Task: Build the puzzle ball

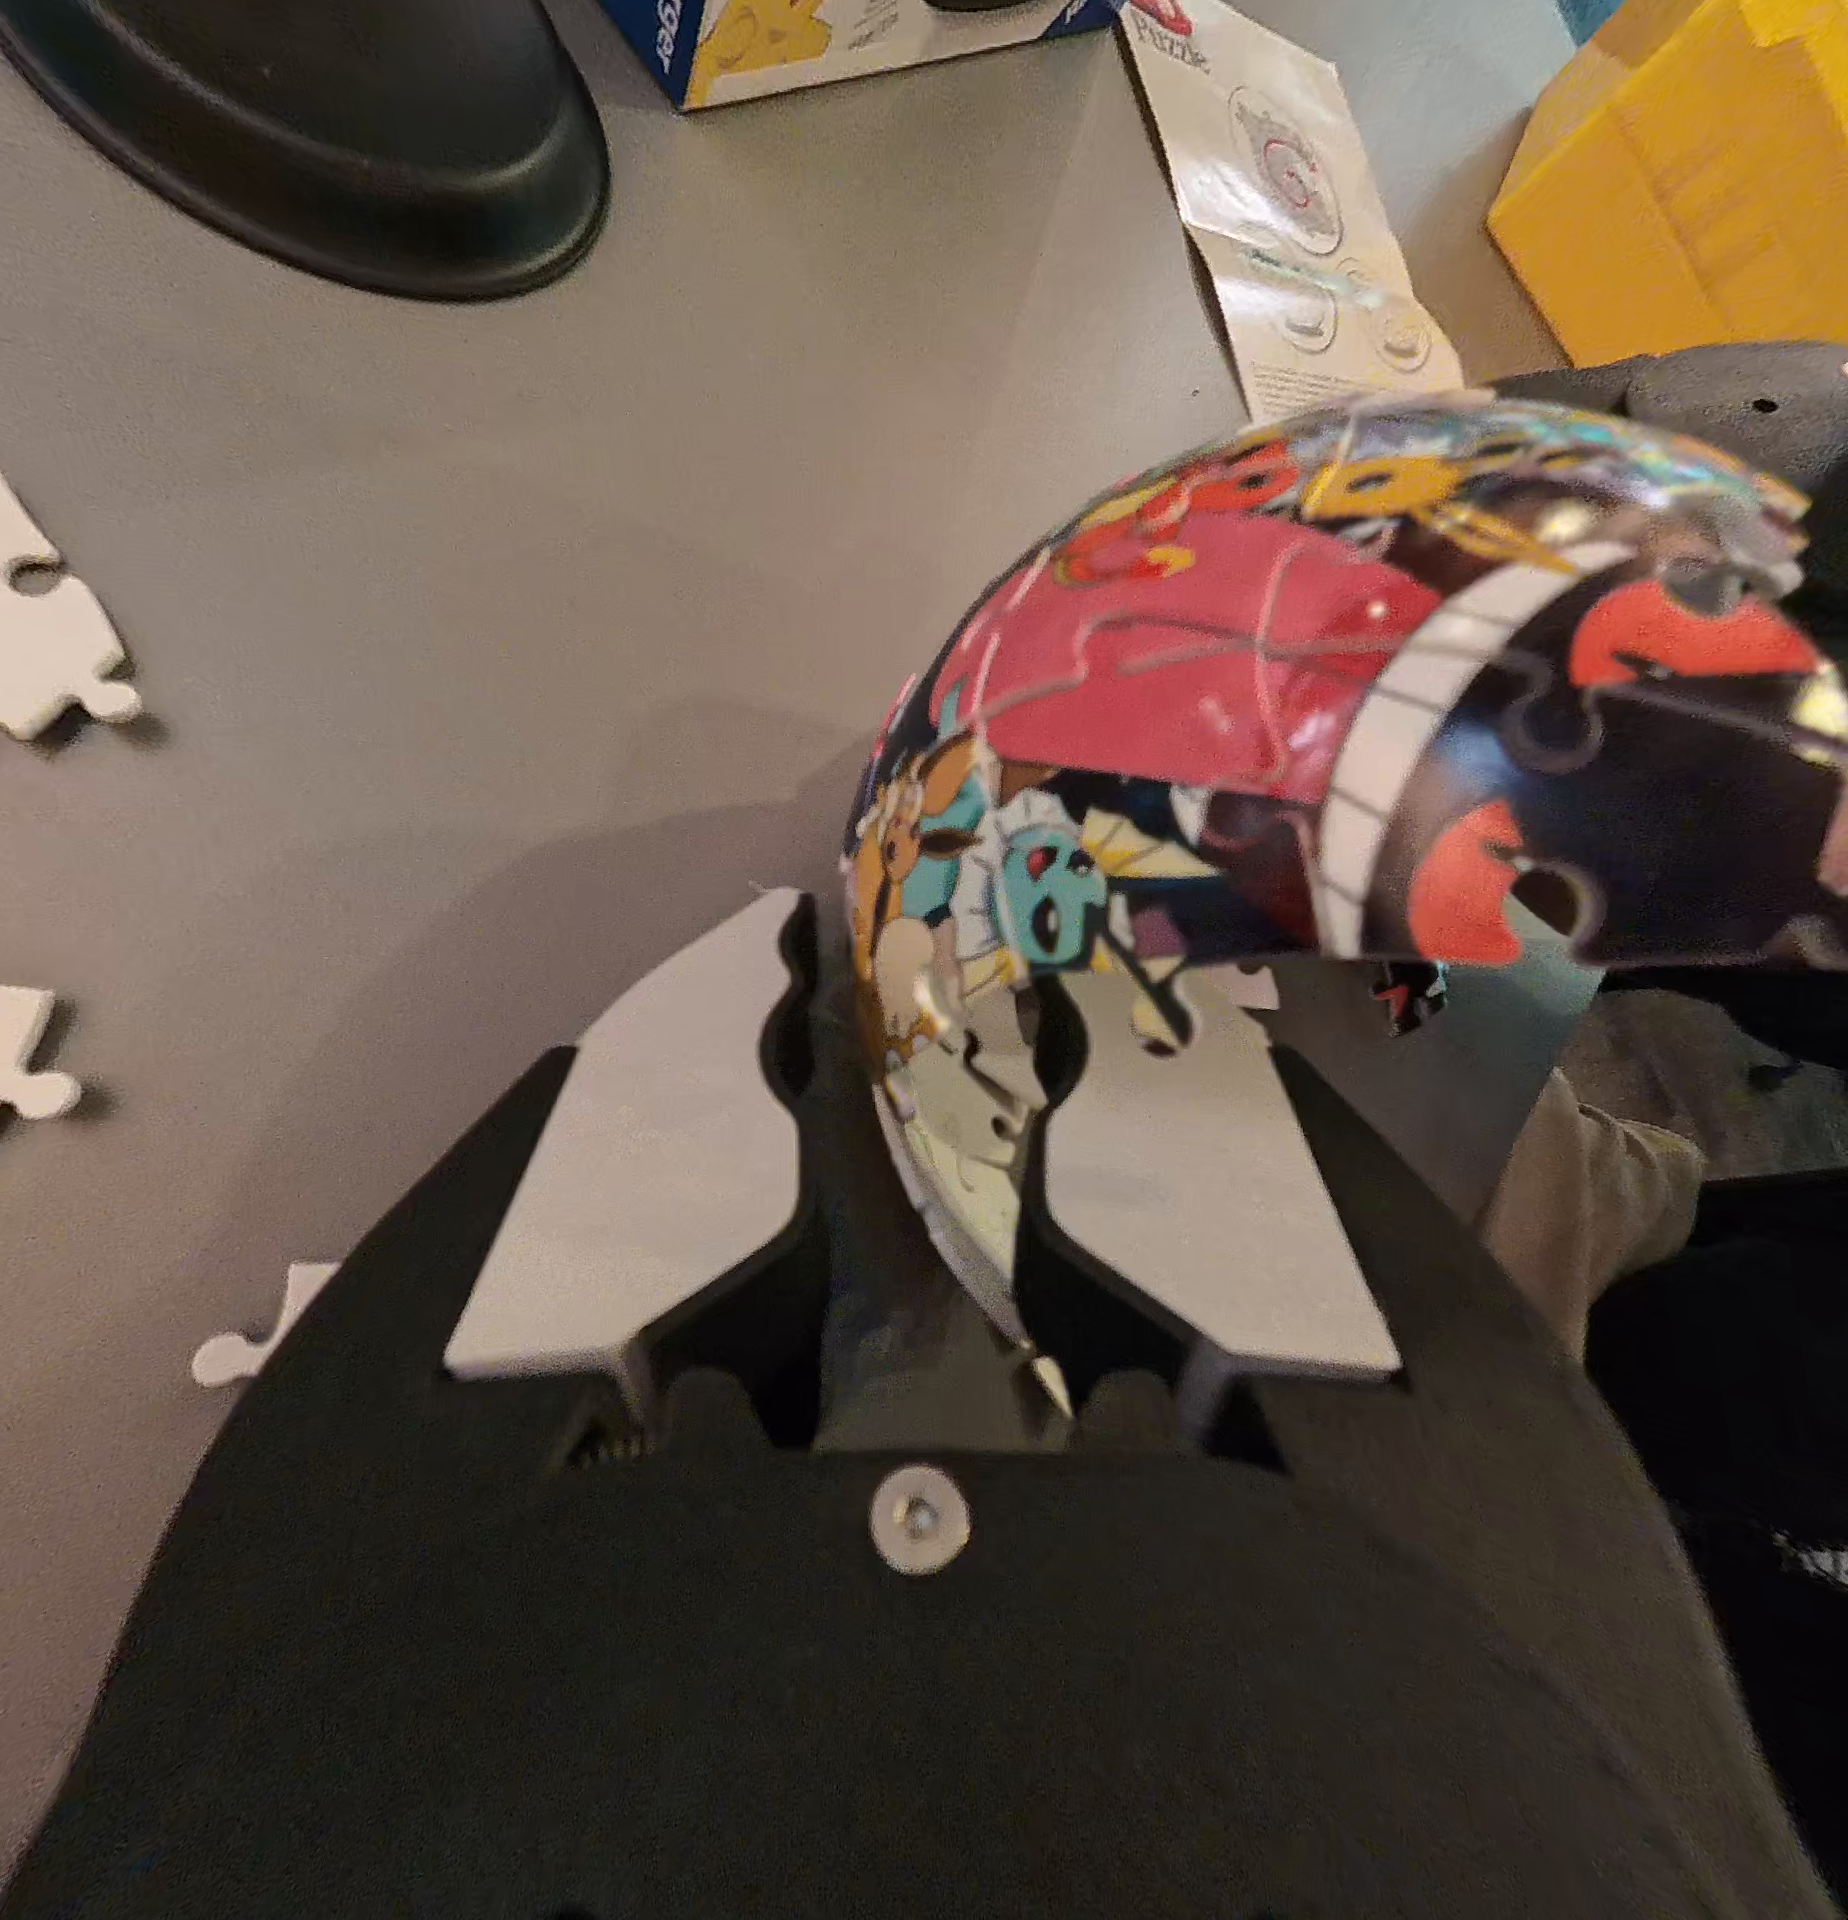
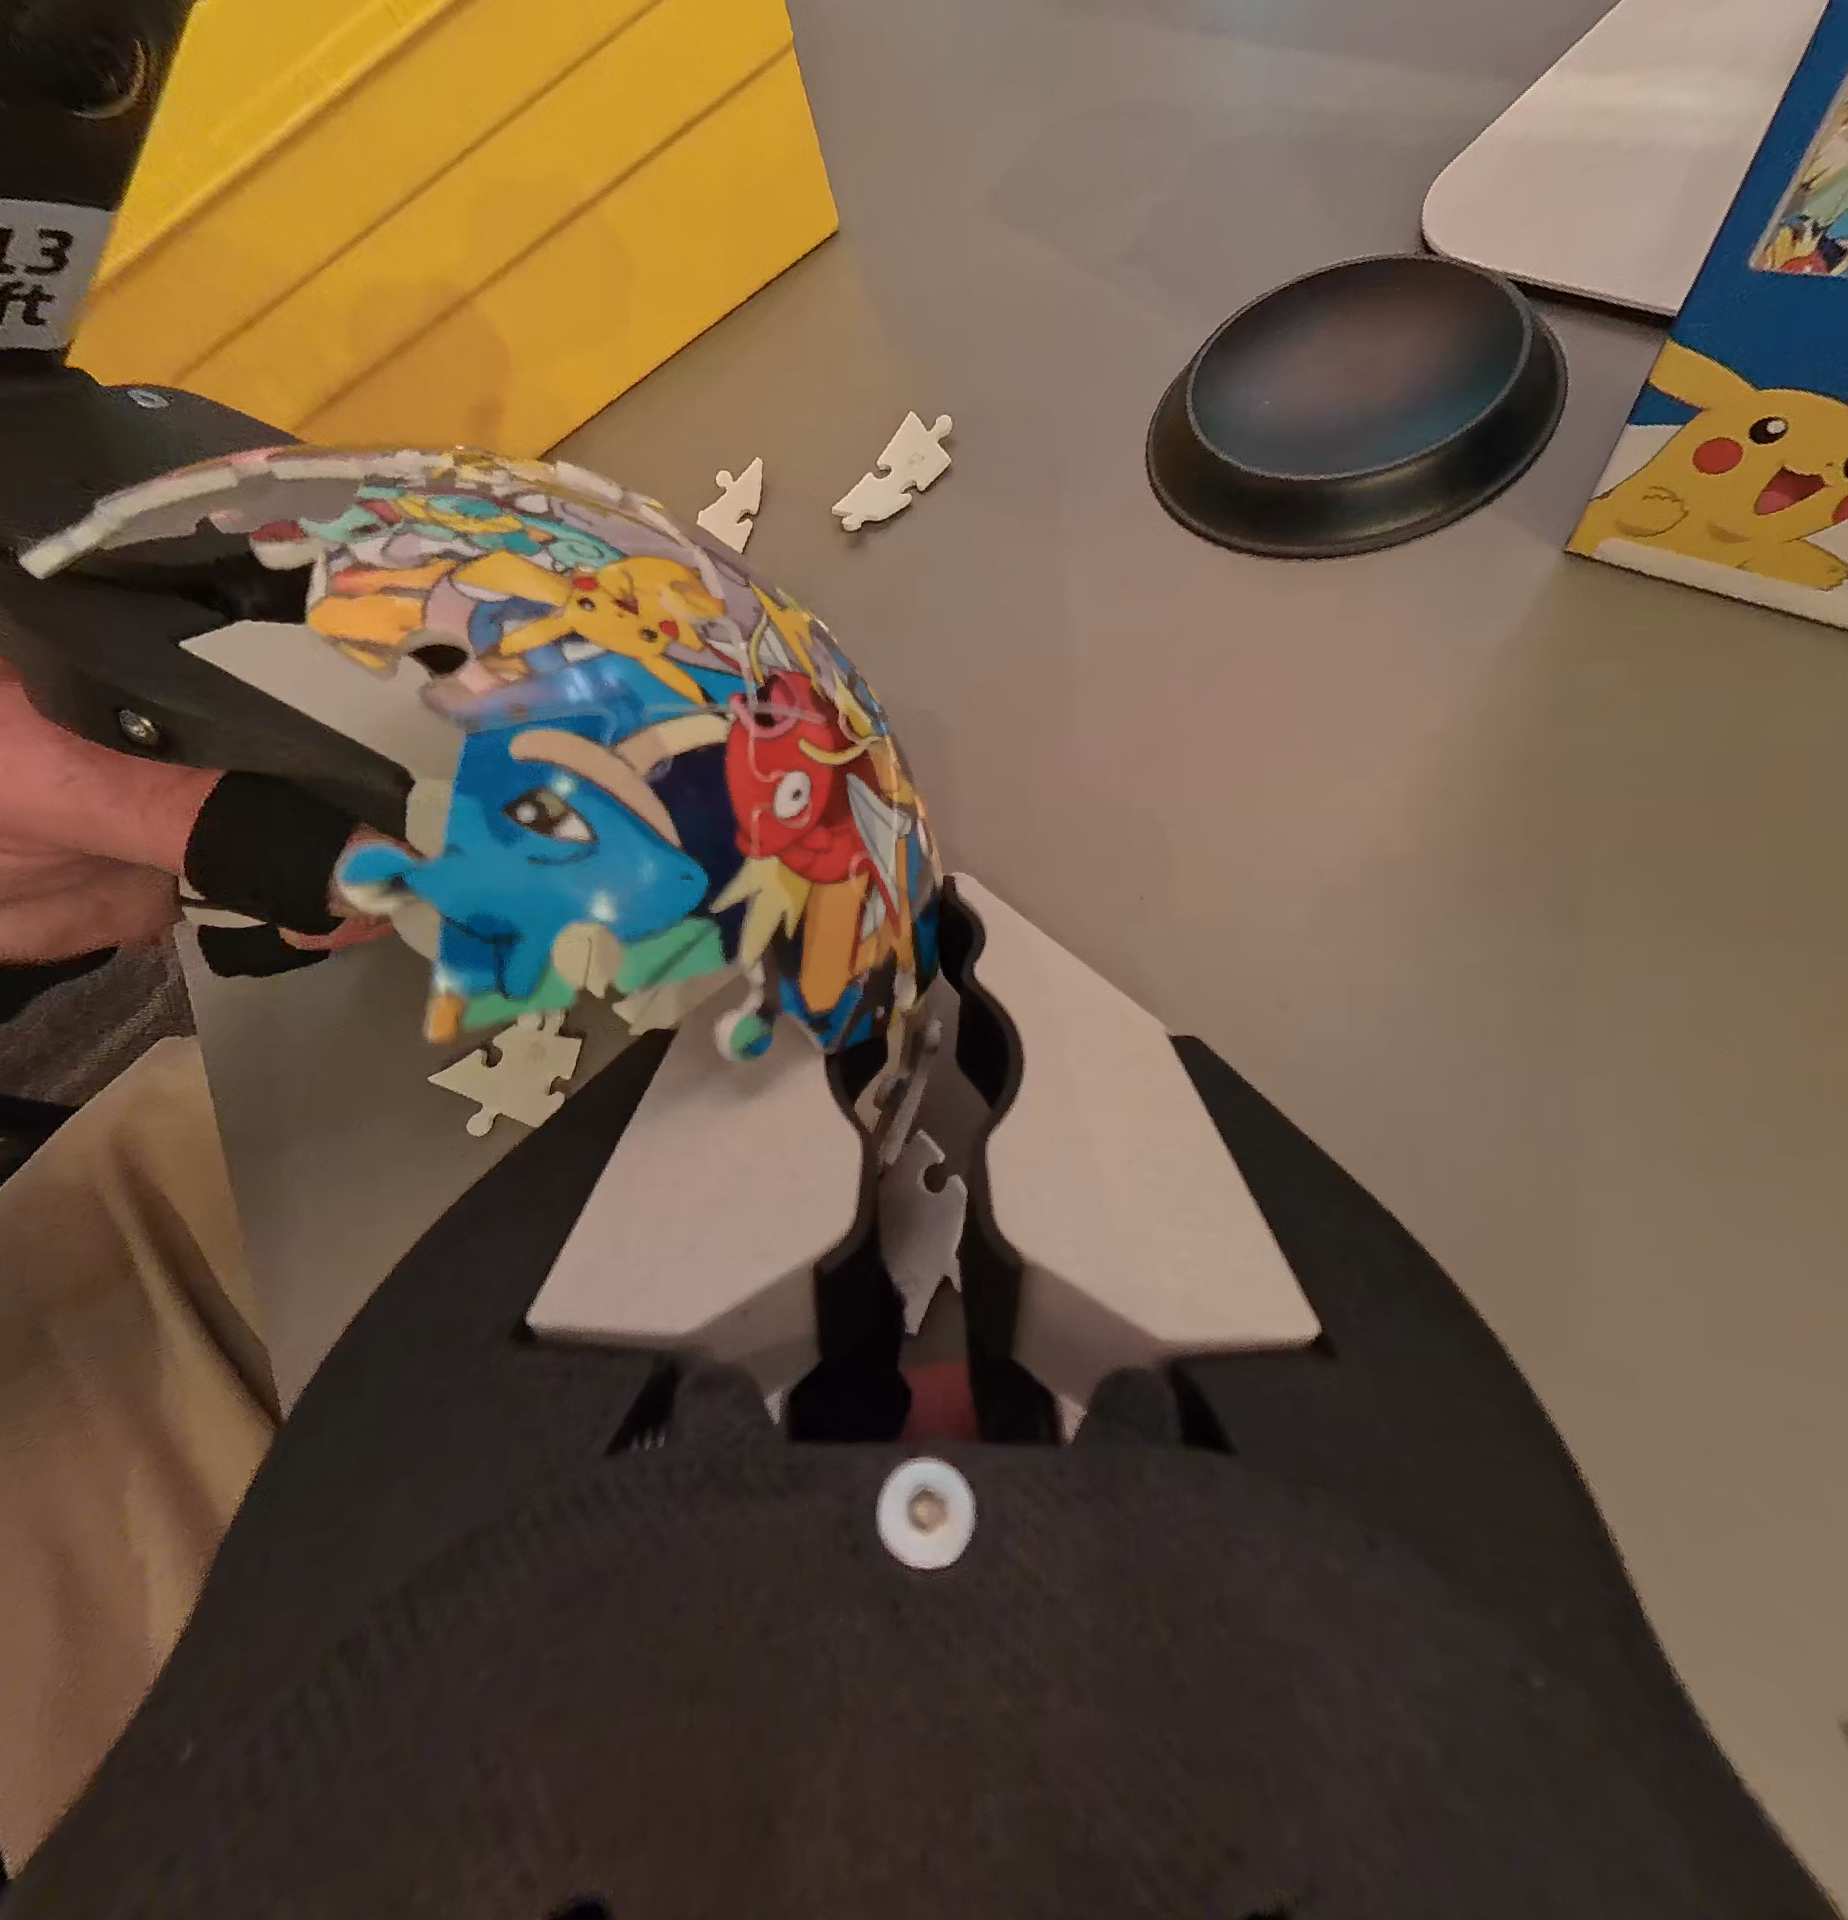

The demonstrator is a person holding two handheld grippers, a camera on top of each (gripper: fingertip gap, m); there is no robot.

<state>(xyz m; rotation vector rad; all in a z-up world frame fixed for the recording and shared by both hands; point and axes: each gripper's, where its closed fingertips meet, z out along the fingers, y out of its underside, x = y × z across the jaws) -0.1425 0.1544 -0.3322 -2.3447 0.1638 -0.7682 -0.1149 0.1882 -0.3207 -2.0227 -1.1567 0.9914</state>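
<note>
Held clear above the grey worktop [image 1: 691, 582]: the half-built puzzle ball [image 1: 1346, 707], a curved shell of joined, brightly printed pieces, gripped at opposite edges. Left tongs [image 1: 925, 997] pinching the shell's lower rim, the edge running down between both fingers. Right tongs [image 2: 899, 997] nearly pressed together on the shell's opposite lower edge, a pale piece edge showing in the narrow slot between the fingers. In the right wrist view, the left tongs reaching in from the upper left, with a hand [image 2: 58, 821] below them. Scattered on the worktop, white backs up: loose pieces [image 1: 26, 623] to the left of the left tongs, two more [image 2: 894, 473] beyond the shell in the right wrist view, and one [image 2: 509, 1075] just under it. Farther back, a black round stand [image 2: 1356, 405], a yellow bin [image 2: 463, 208], the blue puzzle box [image 2: 1761, 416], and a folded instruction sheet [image 1: 1284, 208].
</note>
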